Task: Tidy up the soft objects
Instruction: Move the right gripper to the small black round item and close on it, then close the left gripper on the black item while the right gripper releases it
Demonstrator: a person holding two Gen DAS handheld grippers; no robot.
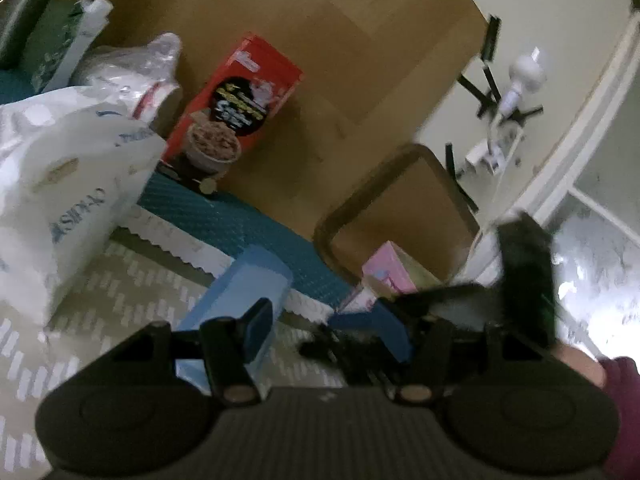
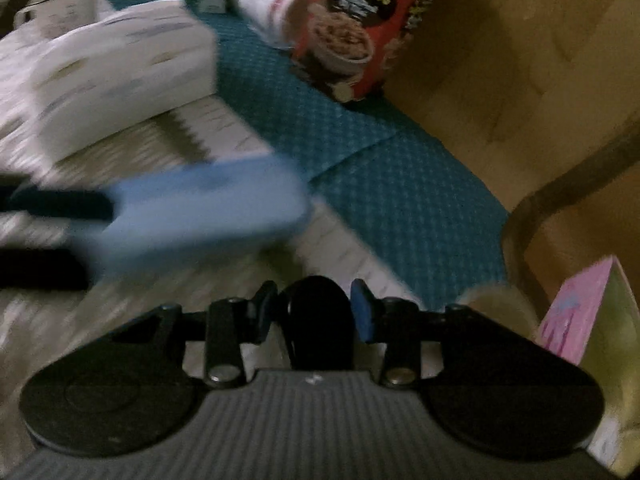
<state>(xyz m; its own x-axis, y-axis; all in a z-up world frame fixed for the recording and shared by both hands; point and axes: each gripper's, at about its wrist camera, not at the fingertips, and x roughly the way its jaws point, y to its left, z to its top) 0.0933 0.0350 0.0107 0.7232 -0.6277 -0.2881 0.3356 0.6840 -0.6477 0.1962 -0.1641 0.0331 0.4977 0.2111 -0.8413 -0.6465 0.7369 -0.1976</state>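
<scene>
Both views were motion-blurred. I had the left hand-held gripper (image 1: 320,332) tilted a little below level and rolled, its pads on either side of a light blue soft block (image 1: 236,304). From the right wrist view that block (image 2: 200,216) hung above the patterned cloth with dark fingers (image 2: 60,204) at its left end, so I took it as gripped, jaws partly closed.

The right hand-held gripper (image 2: 316,316) pointed steeply down. Its blue pads stood a narrow way apart on either side of a black rounded object (image 2: 320,324); I could not tell whether they pressed on it.

In the left view the right hand-held gripper showed as a dark smear (image 1: 524,280), a maroon sleeve (image 1: 620,380) behind.

The worktop (image 2: 360,140) carried teal matting, a red cereal box (image 1: 236,108) upright at the back, a white plastic package (image 1: 60,184) to the left, and a pink box (image 2: 572,316) at the right edge beside a wooden chair back (image 1: 400,208).
</scene>
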